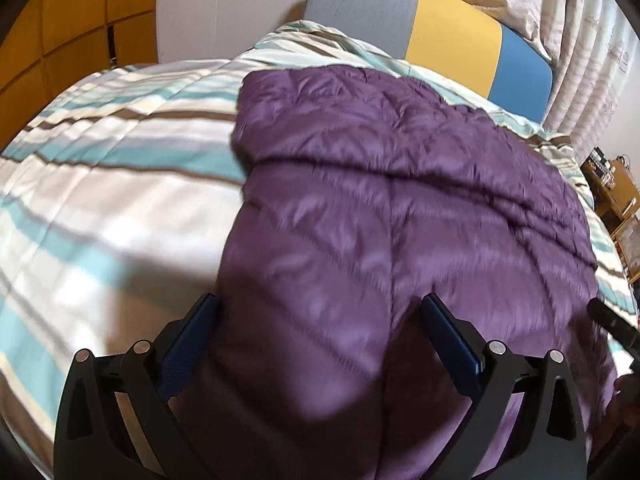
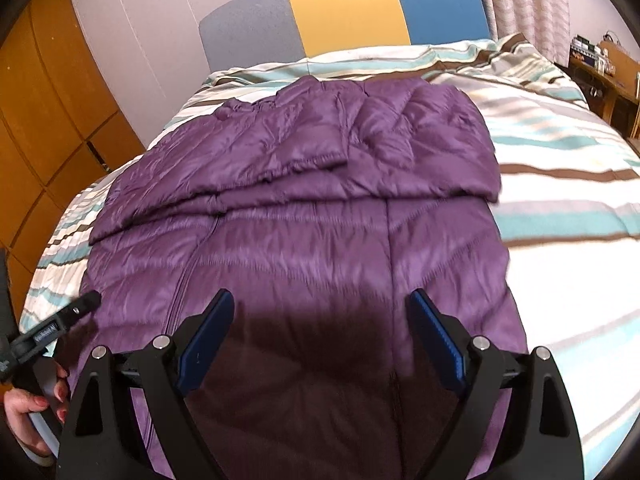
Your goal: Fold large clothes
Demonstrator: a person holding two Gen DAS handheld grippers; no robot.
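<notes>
One purple quilted jacket (image 2: 304, 208) spread flat on a bed, on top of a striped bedspread (image 2: 560, 184) in white, teal, brown and grey. Top part of the jacket folded down over the body, forming a thick band across the far end. One headboard (image 2: 348, 8) behind, in three panels: grey, yellow, blue. Patterned curtains (image 1: 592, 40) beyond it, wooden cupboard doors (image 2: 48, 112) along one side, a wooden shelf unit (image 2: 612, 76) with small items too tiny to make out on the other.

Two claws in all. Left claw (image 1: 320, 312) released, blue pads spread wide above the near end of the jacket, nothing between them. Right claw (image 2: 320, 304) likewise released, pads wide apart over the jacket's near end, gripping nothing. One hand (image 2: 36, 412) with red-painted nails visible at the lower left of the right wrist view, wrapped around the left tool's handle. No containers in sight
</notes>
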